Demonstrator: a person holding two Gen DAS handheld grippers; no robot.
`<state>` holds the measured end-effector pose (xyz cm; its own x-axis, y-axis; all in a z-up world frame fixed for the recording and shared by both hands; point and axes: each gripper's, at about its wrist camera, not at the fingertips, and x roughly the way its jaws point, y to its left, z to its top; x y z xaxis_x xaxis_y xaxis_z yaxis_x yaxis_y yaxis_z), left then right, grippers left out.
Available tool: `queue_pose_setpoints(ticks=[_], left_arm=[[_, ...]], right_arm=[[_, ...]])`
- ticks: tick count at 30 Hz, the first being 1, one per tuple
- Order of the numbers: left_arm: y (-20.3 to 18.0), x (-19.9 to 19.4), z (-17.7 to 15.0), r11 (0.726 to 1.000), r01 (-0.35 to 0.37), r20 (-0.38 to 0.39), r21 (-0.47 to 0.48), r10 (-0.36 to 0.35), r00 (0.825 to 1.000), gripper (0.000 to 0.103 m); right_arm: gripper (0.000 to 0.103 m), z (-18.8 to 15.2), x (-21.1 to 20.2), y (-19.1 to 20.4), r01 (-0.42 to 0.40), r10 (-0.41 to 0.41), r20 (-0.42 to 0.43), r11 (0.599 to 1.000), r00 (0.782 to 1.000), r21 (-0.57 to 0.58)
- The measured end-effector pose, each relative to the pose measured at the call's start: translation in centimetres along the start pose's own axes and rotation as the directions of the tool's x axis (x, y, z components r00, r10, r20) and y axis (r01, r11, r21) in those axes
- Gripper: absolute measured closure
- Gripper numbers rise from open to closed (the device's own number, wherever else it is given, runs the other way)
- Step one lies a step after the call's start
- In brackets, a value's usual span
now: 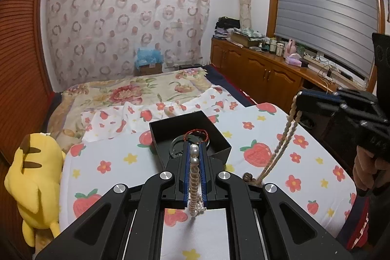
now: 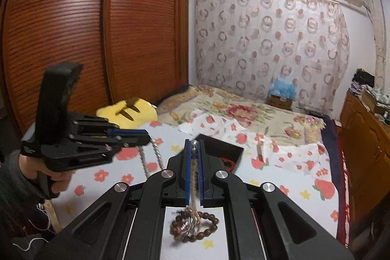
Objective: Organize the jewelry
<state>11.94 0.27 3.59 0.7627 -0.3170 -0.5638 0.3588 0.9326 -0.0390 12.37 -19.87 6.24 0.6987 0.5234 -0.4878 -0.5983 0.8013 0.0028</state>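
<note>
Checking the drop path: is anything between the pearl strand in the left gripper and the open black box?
Nothing visible blocks it. The left gripper is shut on the pearl strand just short of the black box, whose open top already holds a red cord bracelet and a dark ring.

Black grippers (image 1: 194, 150) (blue pads, silver screws), grey sleeve (image 2: 14, 189).

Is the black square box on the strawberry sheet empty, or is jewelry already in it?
Not empty. The open black square box holds a red twisted cord bracelet and a dark ring-shaped piece.
</note>
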Motion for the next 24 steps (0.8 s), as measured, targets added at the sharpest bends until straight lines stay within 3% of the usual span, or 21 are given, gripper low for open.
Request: queue_pose_setpoints(ticks=[3, 7, 14, 24], left_arm=[[-0.1, 0.3, -0.3, 1.000, 0.001, -0.006, 0.003, -0.001, 1.000, 0.097], [0.0, 0.6, -0.4, 1.000, -0.002, -0.009, 0.001, 0.002, 1.000, 0.097], [-0.1, 0.8, -0.5, 1.000, -0.001, -0.011, 0.002, 0.001, 1.000, 0.097], [-0.3, 0.9, -0.3, 1.000, -0.003, -0.006, 0.001, 0.003, 1.000, 0.097]], right_arm=[[0.097, -1.8, 1.1, -0.8, 0.015, -0.014, -0.054, 1.000, 0.998, 0.016], [0.097, -2.4, 1.2, -1.4, 0.017, -0.015, -0.057, 0.999, 0.998, 0.041], [0.097, -1.5, -0.7, -1.9, 0.067, -0.067, -0.001, 0.997, 0.998, 0.028], [0.097, 0.5, -3.0, -1.3, 0.051, -0.052, 0.063, 0.999, 0.997, 0.002]])
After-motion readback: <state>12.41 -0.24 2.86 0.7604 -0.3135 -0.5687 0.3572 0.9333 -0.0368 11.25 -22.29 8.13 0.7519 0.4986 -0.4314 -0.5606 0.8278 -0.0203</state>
